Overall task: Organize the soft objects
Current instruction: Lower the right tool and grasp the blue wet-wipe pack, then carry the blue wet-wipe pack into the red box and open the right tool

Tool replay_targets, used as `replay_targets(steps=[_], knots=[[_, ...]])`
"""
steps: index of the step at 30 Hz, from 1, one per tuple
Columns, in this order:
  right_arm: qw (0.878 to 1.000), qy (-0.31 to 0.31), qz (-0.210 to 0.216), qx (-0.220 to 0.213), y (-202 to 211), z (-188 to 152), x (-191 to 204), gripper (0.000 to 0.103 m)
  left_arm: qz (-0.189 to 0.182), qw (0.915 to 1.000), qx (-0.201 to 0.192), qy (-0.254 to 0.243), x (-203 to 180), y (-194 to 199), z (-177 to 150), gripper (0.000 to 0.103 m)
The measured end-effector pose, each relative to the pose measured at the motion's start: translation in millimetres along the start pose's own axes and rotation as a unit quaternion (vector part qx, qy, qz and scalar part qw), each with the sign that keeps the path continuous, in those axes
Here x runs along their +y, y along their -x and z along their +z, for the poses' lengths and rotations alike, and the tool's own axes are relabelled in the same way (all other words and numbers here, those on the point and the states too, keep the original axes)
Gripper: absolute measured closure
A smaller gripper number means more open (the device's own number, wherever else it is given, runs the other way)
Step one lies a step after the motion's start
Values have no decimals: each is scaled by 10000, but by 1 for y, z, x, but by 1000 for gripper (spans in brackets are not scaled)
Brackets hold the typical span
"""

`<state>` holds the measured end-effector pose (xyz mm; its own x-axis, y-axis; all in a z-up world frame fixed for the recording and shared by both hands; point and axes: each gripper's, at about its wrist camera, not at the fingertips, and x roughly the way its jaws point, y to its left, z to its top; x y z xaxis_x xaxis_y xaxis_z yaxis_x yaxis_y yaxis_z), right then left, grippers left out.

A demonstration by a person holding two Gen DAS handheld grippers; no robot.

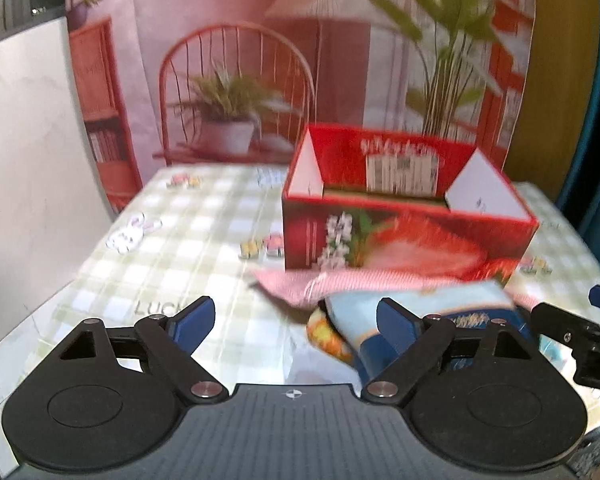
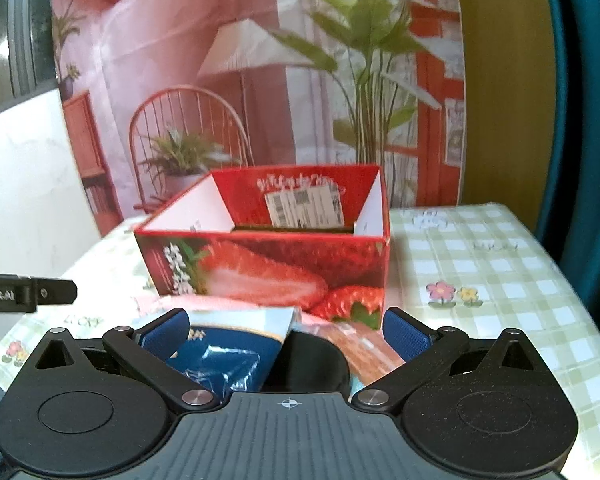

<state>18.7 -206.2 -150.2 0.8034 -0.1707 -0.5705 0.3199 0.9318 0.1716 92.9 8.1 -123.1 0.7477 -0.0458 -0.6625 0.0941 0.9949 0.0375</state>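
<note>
Left gripper point(image 1: 296, 330): black hinged linkages on round pivot discs, ribbed grey base; blue textured pads point(image 1: 194, 322) spread wide apart with nothing between them. It fills the bottom of the left view, over bare tablecloth.
Right gripper point(image 2: 286, 334): same build, fingers well apart, blue woven-look pads point(image 2: 404, 338). A glossy pouch lies between them near the left pad, but no grip on it can be made out.
Pouch point(image 2: 236, 348): soft crinkled plastic, dark blue with a pale blue upper band and shiny folds; lower centre of the right view. In the left view it sits lower right point(image 1: 420, 312), its rounded end printed orange and yellow, partly behind the left gripper's right pad.
Pink cloth point(image 1: 296, 282): flat, ribbed weave, lying on the table right against the box front, under the pouch; blurred.
Box point(image 1: 400, 240): open-topped cardboard, glossy red with strawberry and white-flower print, plain white inner walls, a barcode label on the far inner wall. Centre-right of the left view, centre of the right view point(image 2: 268, 264).
Tablecloth point(image 2: 480, 272): smooth, pale green and white check with small flower motifs.
Backdrop point(image 1: 236, 60): printed sheet of a pink room with a chair, a lamp and plants, across the top of both views.
</note>
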Motion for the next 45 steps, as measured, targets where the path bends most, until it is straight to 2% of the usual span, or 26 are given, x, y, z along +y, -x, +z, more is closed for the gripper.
replay_targets(steps=[3,5,7,12,14,15,16,17,19,23,28,32,38,45], knots=[[9996,-14,180,217,-11,-3,-2,3,-370,9990,245,64,3,-14,-7,17],[9992,109,281,280,-16,-5,1,11,-676,9971,319,138,4,-20,-10,21],[9985,255,366,317,-18,-7,5,16,-916,9950,297,249,8,-22,-14,21],[9959,360,654,505,-25,-8,9,34,-1212,9916,167,411,3,-31,-14,24],[9947,418,740,578,-27,-11,10,45,-1366,9893,297,407,-2,-38,-14,32],[9943,443,770,597,-27,-12,11,47,-1432,9881,408,385,-5,-42,-15,35],[9938,469,794,614,-27,-13,12,52,-1506,9864,565,342,-9,-48,-17,43],[9933,513,813,634,-28,-14,13,53,-1573,9847,675,318,-11,-53,-19,49],[9926,603,828,649,-29,-16,14,54,-1730,9811,808,325,-14,-61,-22,51],[9917,698,796,724,-34,-19,16,54,-1944,9750,940,526,-11,-74,-25,51],[9920,534,782,840,-40,-21,11,52,-2069,9687,1055,875,-2,-83,-27,50],[9908,481,888,895,-43,-23,11,56,-2161,9670,1018,886,-6,-86,-26,51],[9902,709,999,666,-34,-17,18,63,-2251,9693,688,715,-8,-71,-18,53],[9896,925,1097,103,-14,5,22,65,-2279,9723,-5,527,-10,-42,5,53]])
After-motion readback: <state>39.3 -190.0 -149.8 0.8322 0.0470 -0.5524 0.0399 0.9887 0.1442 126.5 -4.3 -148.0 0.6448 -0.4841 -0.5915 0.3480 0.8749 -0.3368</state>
